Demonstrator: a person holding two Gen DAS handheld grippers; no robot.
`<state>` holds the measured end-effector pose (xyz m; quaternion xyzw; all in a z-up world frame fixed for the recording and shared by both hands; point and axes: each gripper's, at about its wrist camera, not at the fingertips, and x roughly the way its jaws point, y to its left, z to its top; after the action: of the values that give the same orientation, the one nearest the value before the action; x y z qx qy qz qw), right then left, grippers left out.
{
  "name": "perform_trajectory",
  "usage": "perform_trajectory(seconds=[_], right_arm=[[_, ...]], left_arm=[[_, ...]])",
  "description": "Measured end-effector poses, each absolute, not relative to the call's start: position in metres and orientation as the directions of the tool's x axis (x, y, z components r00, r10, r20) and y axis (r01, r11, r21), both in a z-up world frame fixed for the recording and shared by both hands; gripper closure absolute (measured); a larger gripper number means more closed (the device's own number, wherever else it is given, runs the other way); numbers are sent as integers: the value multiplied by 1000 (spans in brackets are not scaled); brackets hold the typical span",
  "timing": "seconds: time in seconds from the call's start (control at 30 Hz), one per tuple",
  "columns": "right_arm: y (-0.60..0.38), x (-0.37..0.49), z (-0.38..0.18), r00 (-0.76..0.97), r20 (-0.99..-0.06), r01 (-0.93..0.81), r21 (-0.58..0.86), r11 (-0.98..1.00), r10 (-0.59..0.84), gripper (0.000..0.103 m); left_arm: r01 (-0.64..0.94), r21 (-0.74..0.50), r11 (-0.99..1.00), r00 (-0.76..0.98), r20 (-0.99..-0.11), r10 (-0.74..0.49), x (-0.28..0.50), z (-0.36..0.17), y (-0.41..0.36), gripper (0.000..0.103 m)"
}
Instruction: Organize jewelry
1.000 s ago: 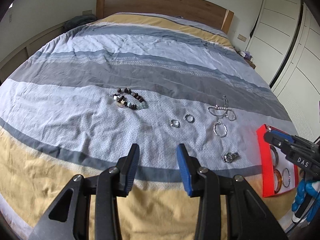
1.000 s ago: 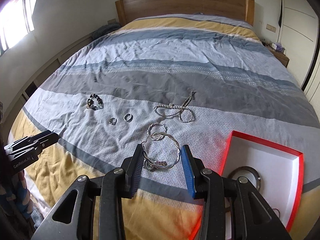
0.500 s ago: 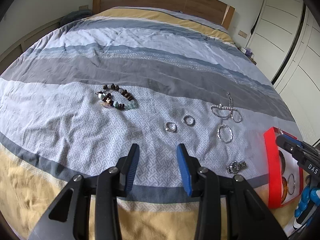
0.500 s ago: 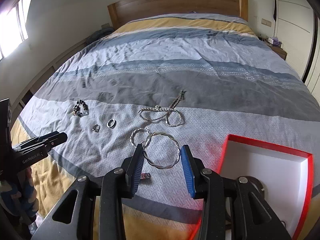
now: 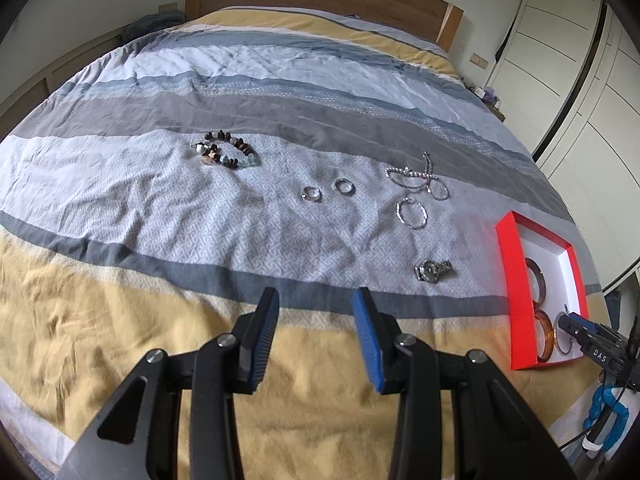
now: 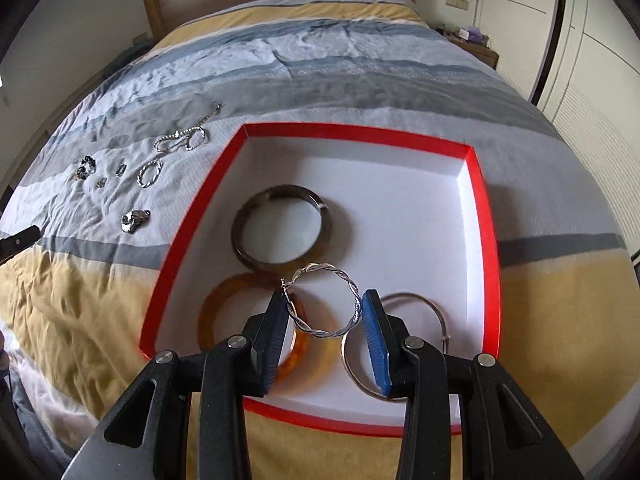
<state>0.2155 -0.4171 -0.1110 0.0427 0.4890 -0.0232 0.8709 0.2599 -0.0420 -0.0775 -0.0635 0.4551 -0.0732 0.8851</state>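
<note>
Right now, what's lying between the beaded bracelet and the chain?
Two rings on the bedspread, between the beaded bracelet and the chain, clearest in the left wrist view.

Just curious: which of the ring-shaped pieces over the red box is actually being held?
The twisted silver hoop, pinched between the right gripper fingers. The dark, amber and thin metal bangles lie loose inside.

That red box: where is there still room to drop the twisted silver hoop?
The white floor of the red-rimmed box is bare along its far and right sides, beyond the dark brown bangle. The near side is crowded: amber bangle, thin metal bangle, and the right tongs gripping the twisted silver hoop.
</note>
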Motion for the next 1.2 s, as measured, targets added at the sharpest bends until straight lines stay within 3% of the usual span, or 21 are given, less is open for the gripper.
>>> perform_trajectory(seconds=[0.3,0.47,1.2], right_arm=[[-415,213,-131,489,-872,55,55,997,21,65],[-418,199,-132,479,-877,74,64,995,21,54],[-389,105,-57,580,-814,73,73,995,17,50]], left_arm=[[99,-148,984,564,-806,-178,220,-67,-54,66],[112,-147,983,567,-803,-185,202,-58,-58,66],[194,-87,977,656,-729,-195,102,2,-69,66]])
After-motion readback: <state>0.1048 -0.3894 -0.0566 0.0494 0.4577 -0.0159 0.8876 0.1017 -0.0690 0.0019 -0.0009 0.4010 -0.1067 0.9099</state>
